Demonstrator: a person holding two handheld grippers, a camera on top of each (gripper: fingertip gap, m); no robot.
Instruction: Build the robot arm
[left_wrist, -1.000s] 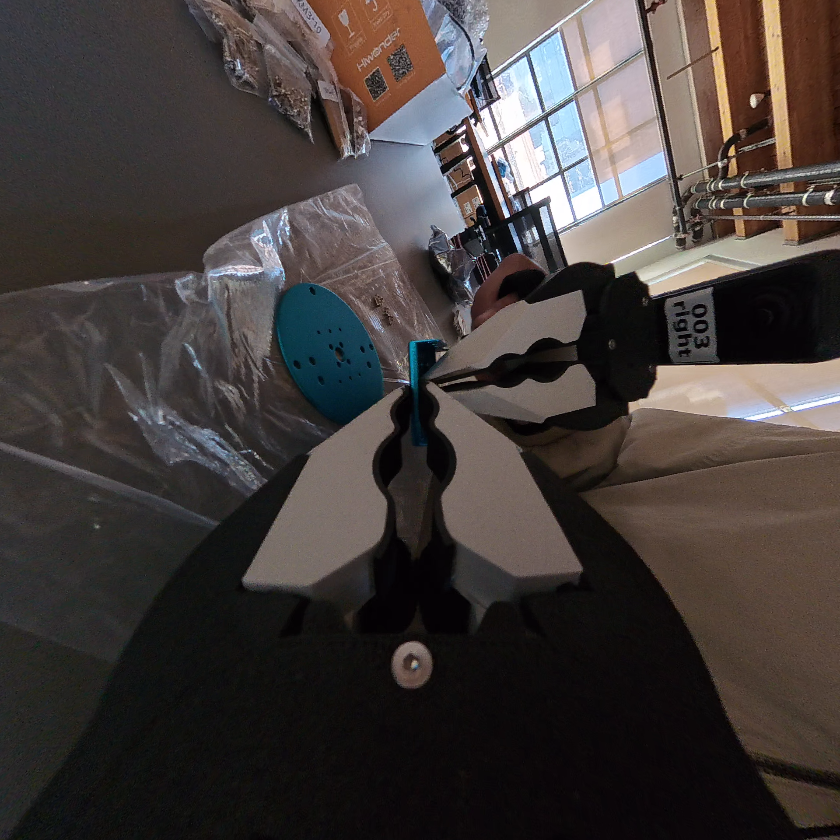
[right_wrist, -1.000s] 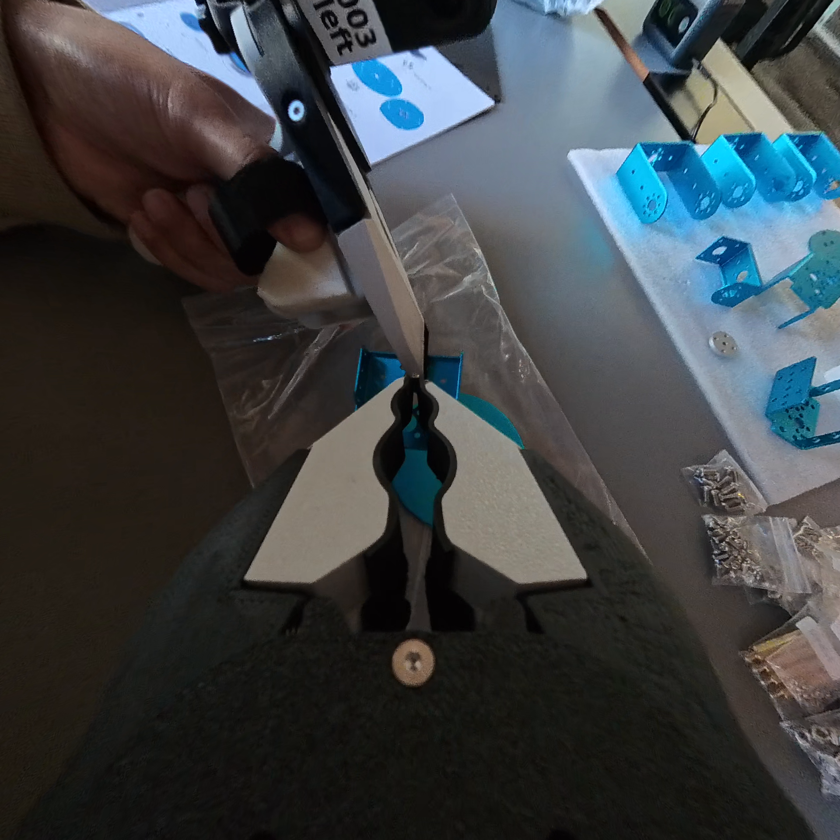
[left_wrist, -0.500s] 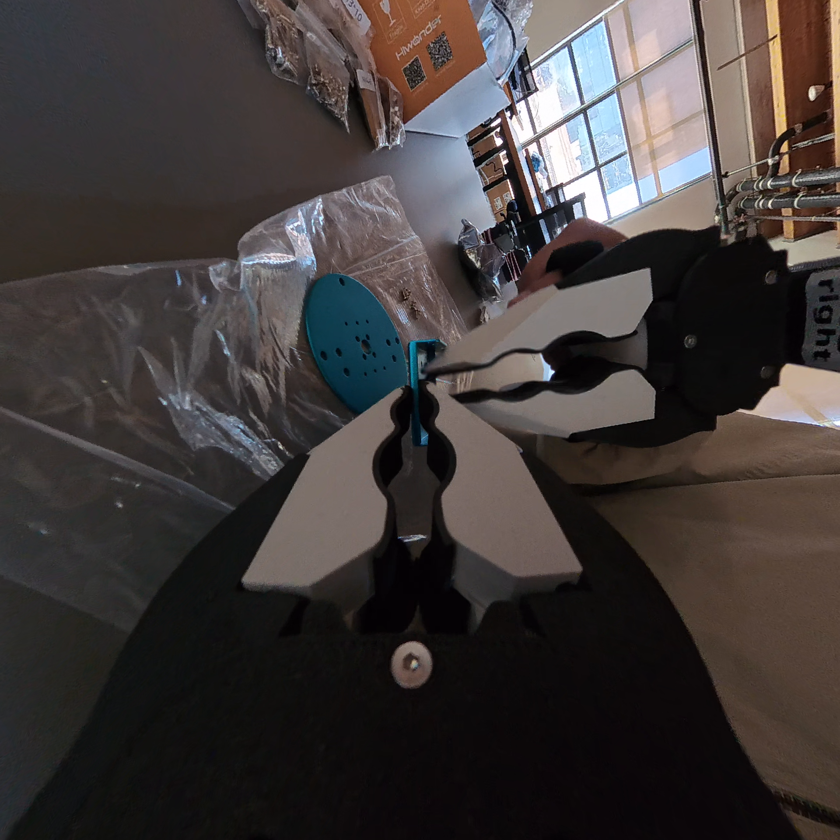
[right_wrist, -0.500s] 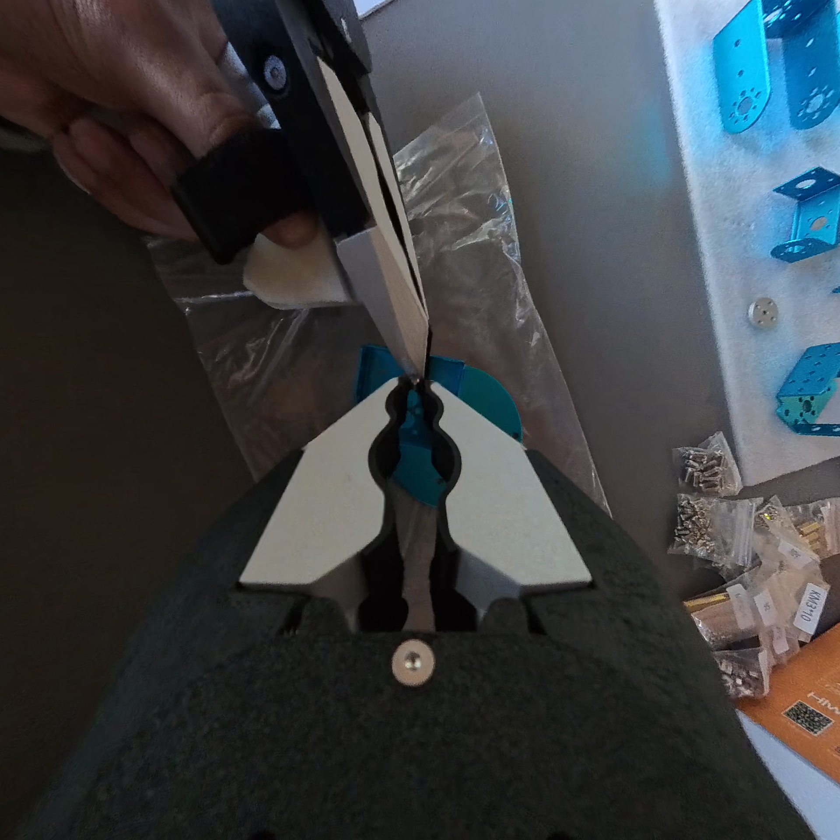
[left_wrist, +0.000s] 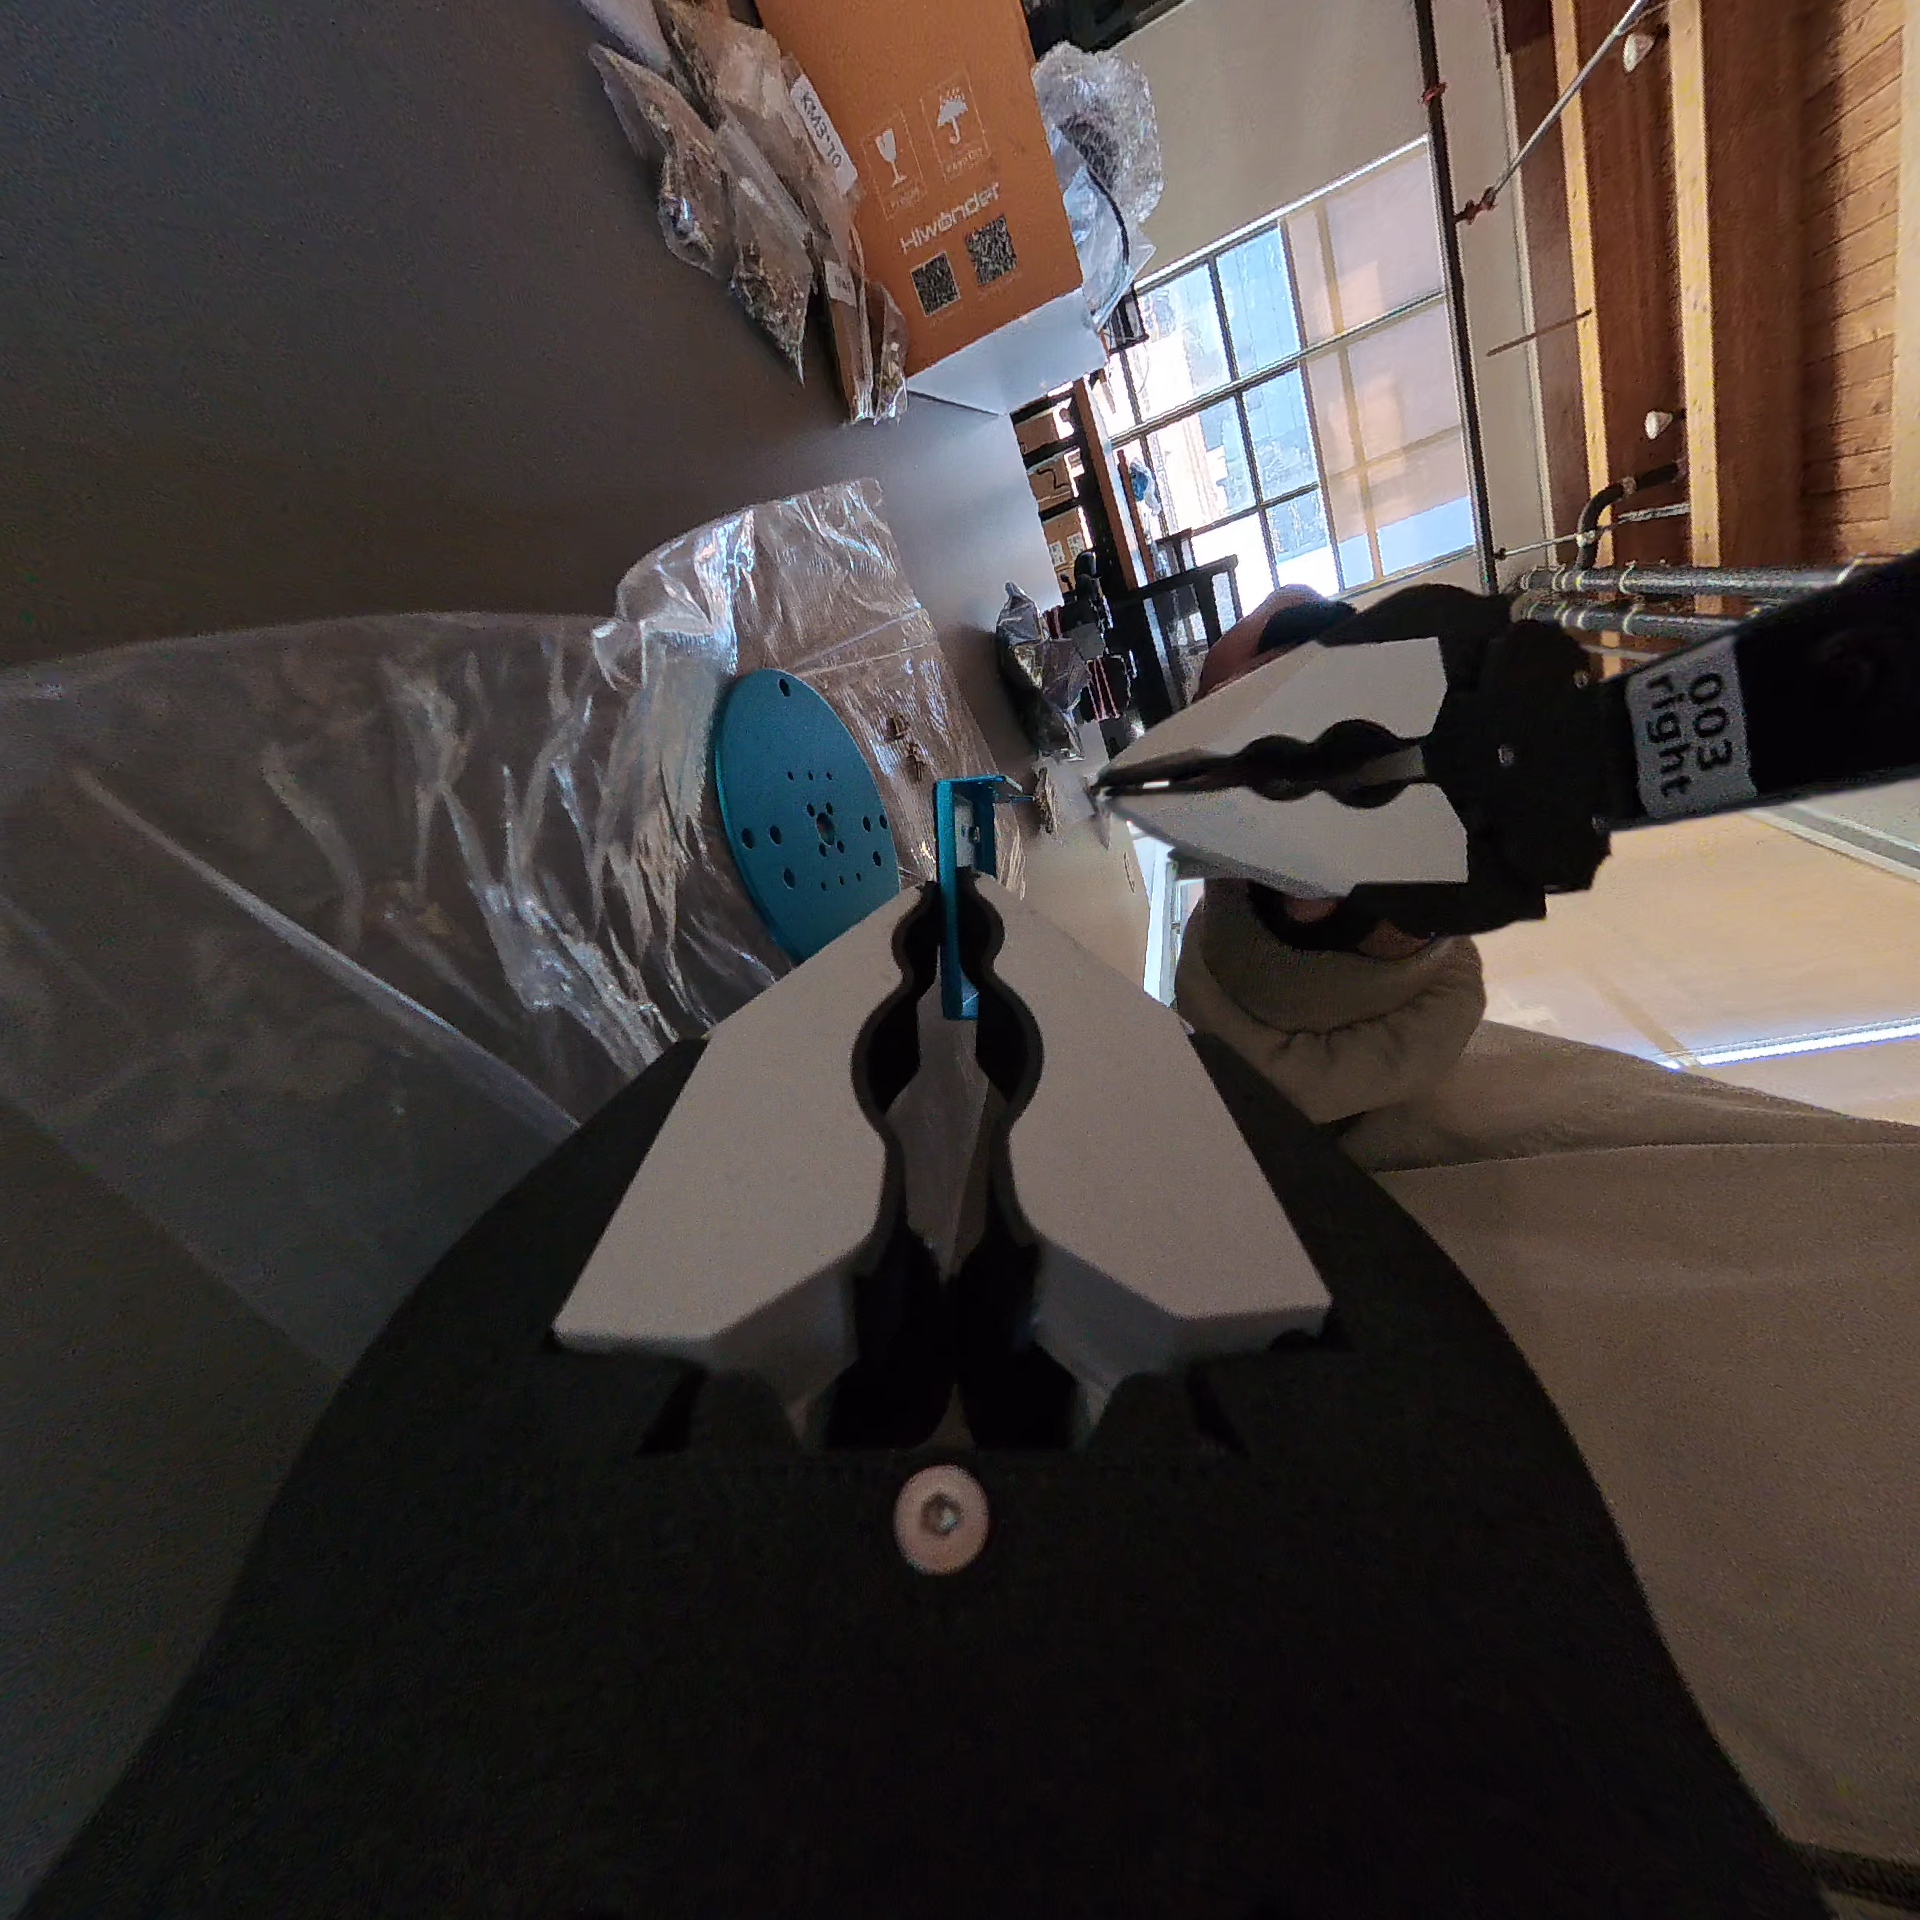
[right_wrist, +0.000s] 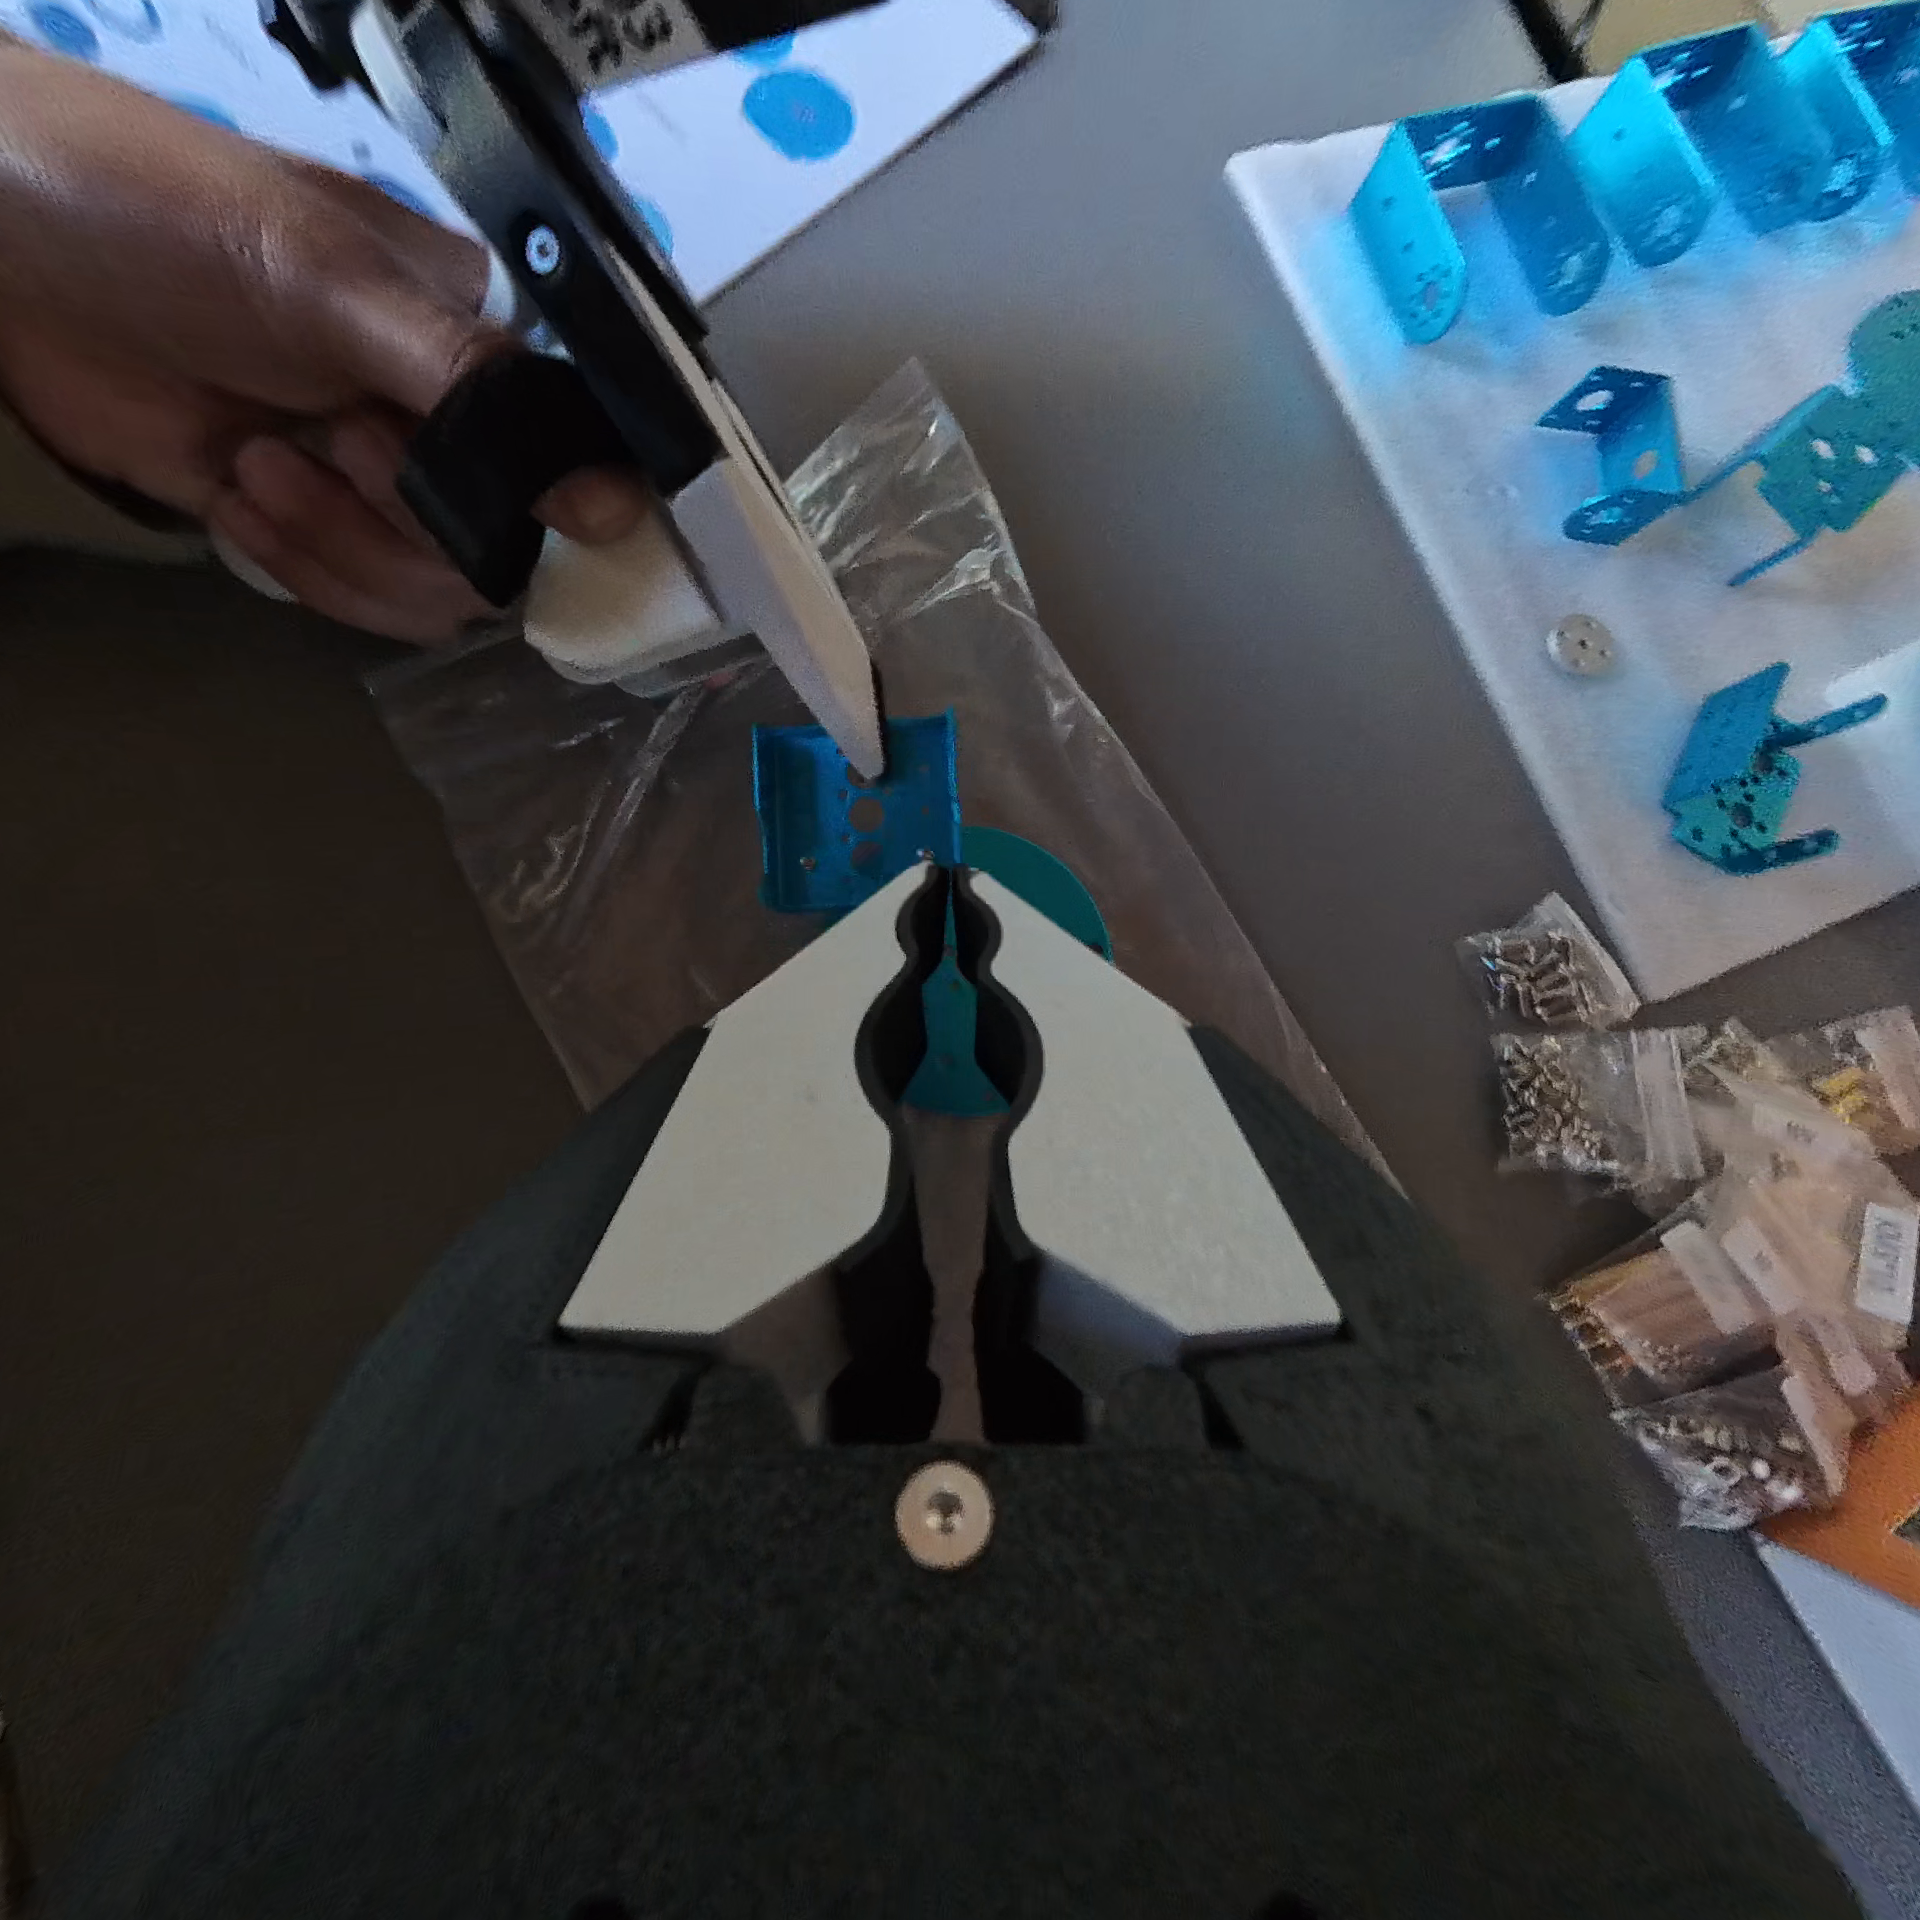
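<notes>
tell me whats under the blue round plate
The blue round plate lies on a clear plastic bag spread over the grey table. Whether anything sits beneath the plate inside the bag is hidden.

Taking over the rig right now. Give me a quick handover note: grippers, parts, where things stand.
Left gripper: shut on the blue bracket, held off the table.
Right gripper: shut, tips near the bracket's edge but apart from it. Cannot tell if anything small is pinched.
Blue disc: flat on the clear plastic bag, below the bracket.
White foam pad: to the right, with more blue brackets on it.
Small hardware bags: beside the pad, unopened as far as I can see.
Bracket and disc are not joined.
</notes>
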